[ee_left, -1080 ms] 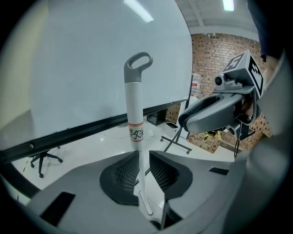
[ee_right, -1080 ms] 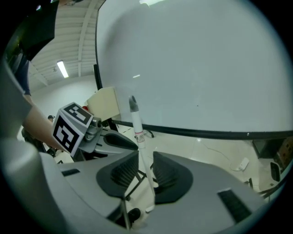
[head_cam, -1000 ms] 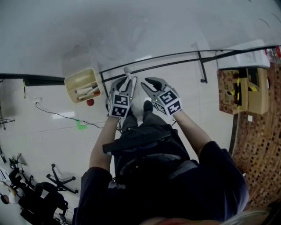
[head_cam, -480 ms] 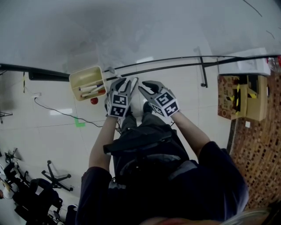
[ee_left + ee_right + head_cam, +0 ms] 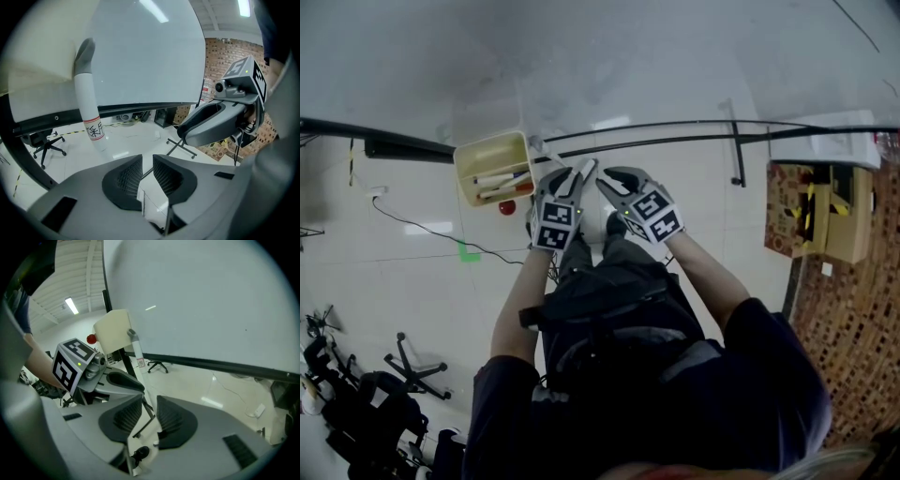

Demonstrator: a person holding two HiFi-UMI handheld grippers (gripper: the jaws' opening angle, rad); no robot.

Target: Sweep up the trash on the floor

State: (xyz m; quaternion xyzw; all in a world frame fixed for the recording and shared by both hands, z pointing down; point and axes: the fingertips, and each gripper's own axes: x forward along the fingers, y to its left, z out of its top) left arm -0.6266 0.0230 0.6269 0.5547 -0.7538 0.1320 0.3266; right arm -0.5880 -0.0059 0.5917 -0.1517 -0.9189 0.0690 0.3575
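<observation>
Dustpan handle aslant toward left gripper

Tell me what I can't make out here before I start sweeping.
- Contents of the yellow dustpan: head view, too small; only pale sticks show.
- Red round thing beside it: head view, too small to identify.
- White handle: right gripper view, lower end runs behind the right claw.
- Floor underfoot: head view, hidden by the person.

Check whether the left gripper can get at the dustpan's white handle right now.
Probably yes: the white handle stands just beyond the left gripper, a little to its left, nothing between them. Its jaws stand only narrowly apart and may need widening.
</observation>
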